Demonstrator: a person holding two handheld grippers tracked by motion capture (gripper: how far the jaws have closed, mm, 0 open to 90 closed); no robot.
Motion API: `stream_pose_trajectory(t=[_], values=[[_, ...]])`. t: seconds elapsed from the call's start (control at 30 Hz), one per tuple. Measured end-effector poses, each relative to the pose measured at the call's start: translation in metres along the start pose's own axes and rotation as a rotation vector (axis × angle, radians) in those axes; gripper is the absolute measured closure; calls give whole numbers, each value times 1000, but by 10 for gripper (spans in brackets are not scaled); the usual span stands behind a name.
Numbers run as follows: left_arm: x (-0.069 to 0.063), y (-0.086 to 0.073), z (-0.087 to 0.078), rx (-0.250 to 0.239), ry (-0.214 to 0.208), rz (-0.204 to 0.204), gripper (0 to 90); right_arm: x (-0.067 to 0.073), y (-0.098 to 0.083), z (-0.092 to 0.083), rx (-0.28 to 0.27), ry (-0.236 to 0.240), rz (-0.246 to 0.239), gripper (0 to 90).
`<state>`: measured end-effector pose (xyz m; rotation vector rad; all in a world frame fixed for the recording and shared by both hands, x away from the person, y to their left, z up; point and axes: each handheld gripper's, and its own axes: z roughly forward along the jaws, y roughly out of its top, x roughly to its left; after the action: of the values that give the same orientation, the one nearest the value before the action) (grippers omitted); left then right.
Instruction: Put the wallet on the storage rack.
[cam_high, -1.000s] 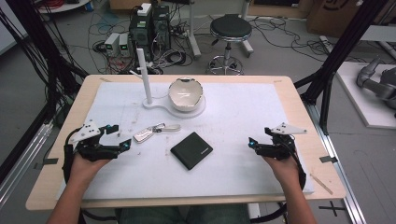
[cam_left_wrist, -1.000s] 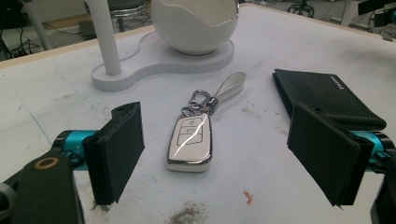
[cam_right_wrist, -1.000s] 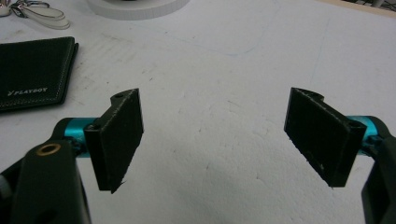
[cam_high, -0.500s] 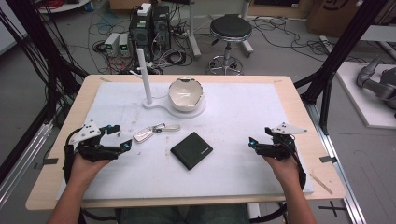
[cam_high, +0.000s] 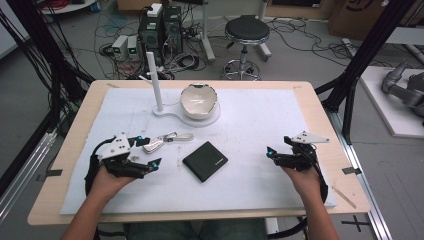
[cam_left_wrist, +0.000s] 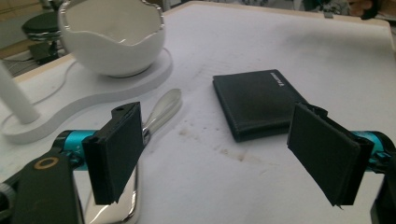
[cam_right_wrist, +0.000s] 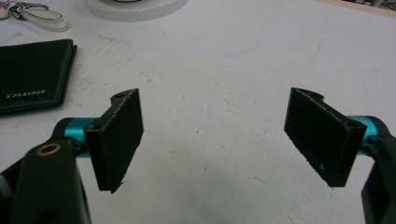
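Keys (cam_high: 161, 142) on a silver fob lie flat on the white mat of the surface (cam_high: 260, 115), just beside the tip of your left claw (cam_high: 145, 151) and nearest to it of all items. In the left gripper view the silver fob (cam_left_wrist: 161, 109) runs under and past the left-hand jaw; I cannot tell whether the jaw touches it. Your left claw (cam_left_wrist: 219, 151) stands wide apart and has hold of nothing.

Black wallet (cam_high: 205, 160) lies closed and flat near the middle of the mat, to the right of the keys and apart from them. In the left gripper view the wallet (cam_left_wrist: 259, 102) sits ahead of the right-hand jaw, not between the jaws.

Your right claw (cam_high: 272, 154) rests at the right side of the mat, well apart from the wallet, with your hand (cam_high: 305, 177) behind it. Its jaws stand wide apart with bare mat between them (cam_right_wrist: 212, 140); it grips nothing. The wallet (cam_right_wrist: 32, 74), stamped with a brand name, shows far to the left in the right gripper view.

White eggshell-shaped bowl (cam_high: 198, 101) sits on a white stand (cam_high: 172, 114) with an upright post (cam_high: 154, 80), at the far side of the mat beyond the keys.
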<state>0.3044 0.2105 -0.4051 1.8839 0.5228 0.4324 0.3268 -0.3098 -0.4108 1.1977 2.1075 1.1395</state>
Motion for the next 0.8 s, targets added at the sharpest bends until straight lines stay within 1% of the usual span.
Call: stream_pose_trajectory(t=[0.03, 0.07, 0.1, 0.13, 0.17, 0.2, 0.23, 0.27, 0.3, 0.33, 0.37, 0.4, 0.43, 0.47, 0.5, 0.53, 0.57, 0.63, 0.67, 0.7, 0.8], values=[[-3, 2, 4, 8, -13, 18, 187, 0, 0, 0, -1, 0, 1, 202], [-8, 4, 13, 34, -26, 60, 187, 0, 0, 0, -1, 2, 2, 201], [-8, 4, 13, 34, -26, 60, 187, 0, 0, 0, -1, 2, 3, 201], [-14, 6, 24, 66, -42, 111, 187, 0, 0, 1, -2, 3, -1, 202], [-17, 7, 30, 87, -48, 137, 188, 1, 1, 1, 0, 3, 0, 201], [-17, 7, 30, 87, -48, 137, 190, 1, 1, 1, 1, 4, -2, 202], [-22, 8, 43, 129, -67, 195, 190, 2, 1, 1, 3, 5, -5, 202], [-25, 9, 49, 145, -76, 218, 190, 2, 1, 1, 2, 6, -4, 202], [-28, 9, 54, 158, -84, 234, 195, 3, 1, 1, 2, 9, -4, 201], [-28, 9, 54, 158, -84, 234, 198, 3, 1, 1, 2, 9, -4, 201], [-33, 10, 65, 183, -106, 265, 200, 3, 1, 1, 1, 7, -7, 201], [-33, 10, 65, 183, -106, 265, 213, 3, 1, 1, 1, 7, -7, 201], [-38, 11, 74, 217, -119, 307, 232, 3, 2, 1, 3, 9, -2, 202], [-40, 11, 77, 226, -124, 321, 233, 3, 1, 1, 2, 12, -1, 202], [-41, 11, 81, 243, -134, 346, 238, 2, 1, 1, 0, 10, -5, 202], [-41, 11, 81, 243, -134, 346, 254, 2, 1, 1, 0, 10, -5, 202], [-43, 12, 85, 258, -154, 370, 269, 1, 1, 1, 2, 10, 7, 202], [-45, 13, 90, 267, -169, 394, 306, 0, 0, 0, 2, 8, 8, 202], [-45, 13, 90, 267, -169, 394, 313, -1, 0, 0, 1, 12, 11, 202], [-48, 12, 95, 286, -185, 418, 323, -1, 0, 0, 6, 10, 11, 201], [-53, 9, 102, 318, -214, 484, 372, -2, 0, 0, 4, 11, 14, 202]])
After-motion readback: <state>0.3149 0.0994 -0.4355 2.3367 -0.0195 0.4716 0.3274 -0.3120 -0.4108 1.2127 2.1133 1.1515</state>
